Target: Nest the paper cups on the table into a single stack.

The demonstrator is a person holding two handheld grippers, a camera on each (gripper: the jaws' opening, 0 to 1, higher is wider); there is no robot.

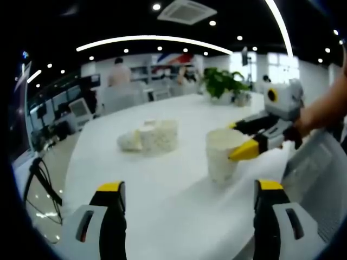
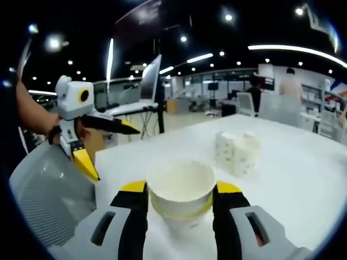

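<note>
A long white desk [image 1: 162, 216] with a smooth, glossy top and a rounded near end carries the things; near its middle a small cluster of white paper cups [image 1: 154, 136] rests on the surface, some upright and touching, one lying on its side at the cluster's edge; a single upright paper cup [image 1: 222, 154] stands apart from them, closer to the desk's edge; a potted plant [image 1: 223, 84] sits at the far end.
</note>
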